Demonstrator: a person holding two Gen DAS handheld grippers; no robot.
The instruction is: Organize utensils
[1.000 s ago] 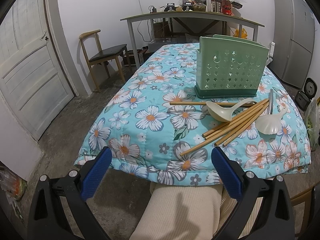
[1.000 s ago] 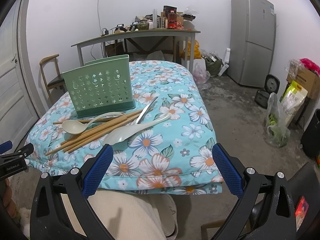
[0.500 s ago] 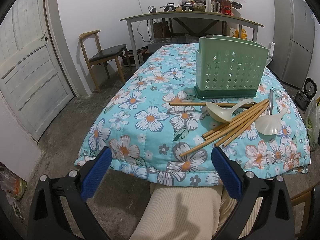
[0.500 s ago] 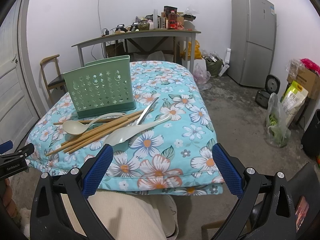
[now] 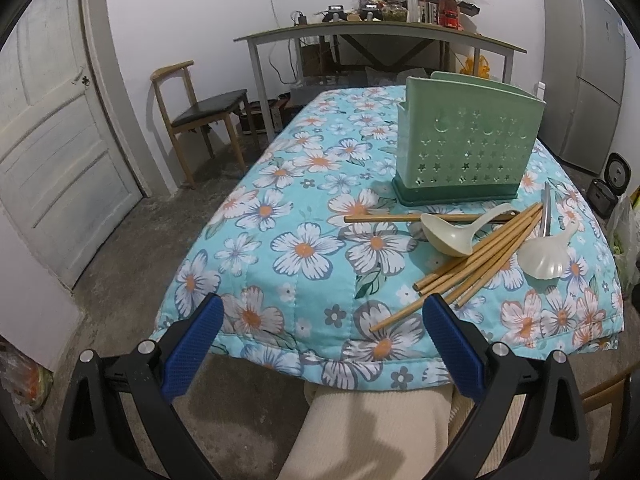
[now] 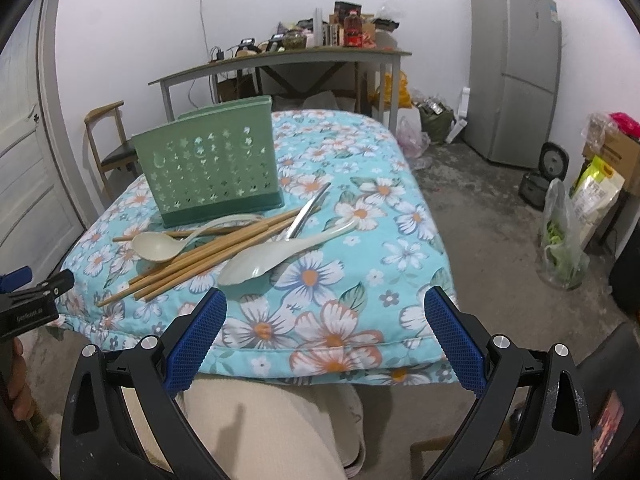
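Observation:
A green perforated utensil holder (image 5: 464, 148) (image 6: 212, 172) stands upright on the floral quilt (image 5: 304, 216) (image 6: 360, 240). In front of it lie several wooden chopsticks (image 5: 476, 256) (image 6: 208, 252), a cream spoon (image 5: 452, 236) (image 6: 160, 246), a pale white spoon (image 5: 546, 258) (image 6: 276, 256) and a metal utensil (image 5: 546, 210) (image 6: 306, 210), all in a loose pile. My left gripper (image 5: 320, 316) hangs open below the quilt's near edge, left of the pile. My right gripper (image 6: 324, 312) is open too, near the front edge, with nothing between its fingers.
A person's cream-trousered knee (image 5: 376, 432) (image 6: 256, 428) sits under the quilt edge. A wooden chair (image 5: 196, 120), a white door (image 5: 52, 140), a cluttered desk (image 5: 380, 36), a grey fridge (image 6: 516, 68) and bags on the floor (image 6: 568, 240) surround the table.

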